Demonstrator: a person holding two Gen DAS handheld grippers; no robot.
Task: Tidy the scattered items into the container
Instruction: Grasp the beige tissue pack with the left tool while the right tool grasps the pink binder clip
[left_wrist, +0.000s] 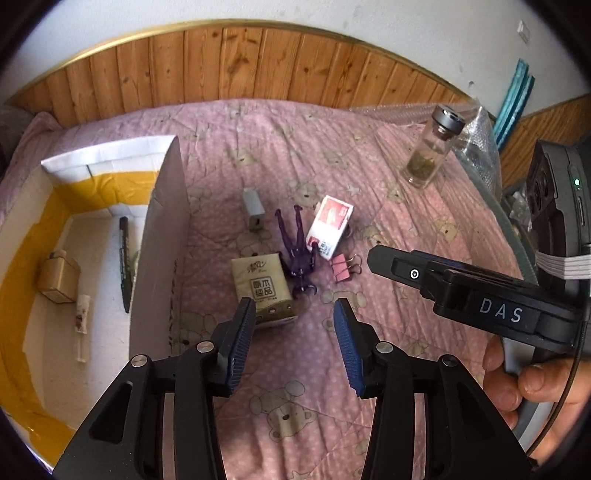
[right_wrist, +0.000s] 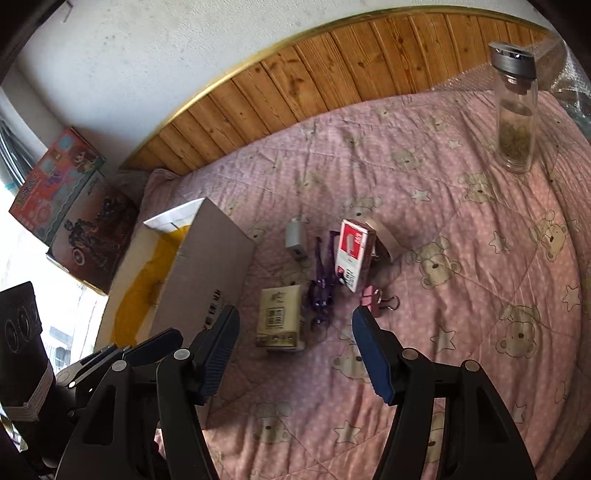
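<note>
Now, box: cardboard box (left_wrist: 162, 236) far left on the bed (left_wrist: 424, 229), open-topped.
Left tongs: left tongs (left_wrist: 295, 336) wide, empty, hovering.
Tissue pack: tissue pack (left_wrist: 264, 290) just ahead of the left pad, long axis running away from the tongs.
Purple figure: purple figure (left_wrist: 301, 254) beside it, dead ahead.
Right tongs: right tongs (right_wrist: 295, 350) wide, empty, equally near.
</note>
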